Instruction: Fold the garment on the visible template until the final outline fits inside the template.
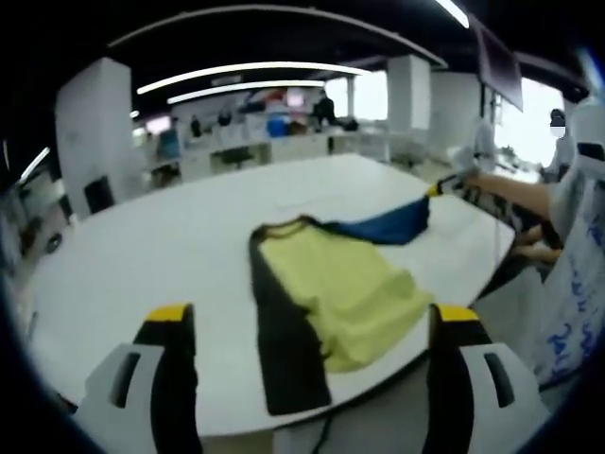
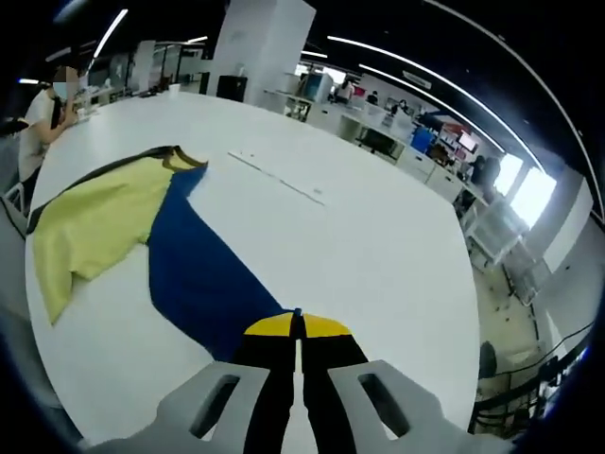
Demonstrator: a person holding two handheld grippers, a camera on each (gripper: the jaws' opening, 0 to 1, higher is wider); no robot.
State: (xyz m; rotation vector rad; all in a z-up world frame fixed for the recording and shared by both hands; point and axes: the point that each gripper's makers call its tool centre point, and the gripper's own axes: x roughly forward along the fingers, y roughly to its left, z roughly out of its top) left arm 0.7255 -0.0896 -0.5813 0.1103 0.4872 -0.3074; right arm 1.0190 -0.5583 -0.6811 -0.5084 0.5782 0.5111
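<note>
White and broad, the table (image 1: 142, 255) sat in an open office hall with strip lights overhead and desks along the far side. On it lay the garment (image 1: 331, 284), a yellow panel at the centre of the left gripper view with a dark panel (image 1: 279, 350) along its left edge running toward the bottom of the frame, and a blue panel (image 2: 203, 274) stretching away to the upper right. No template outline could be made out on the table. The left gripper (image 1: 312, 326) hung above the near edge with its jaws wide apart and nothing between them. The right gripper (image 2: 298, 326), at the bottom of its own view, had its jaws pressed together on the tip of the blue panel, which ran from there toward the yellow cloth at the left of the frame. Judging from this, the step in hand was carrying the blue panel over the yellow; it would go best with the cloth kept low and taut, laid flat with edges matched, and released only once it sat smooth.
</note>
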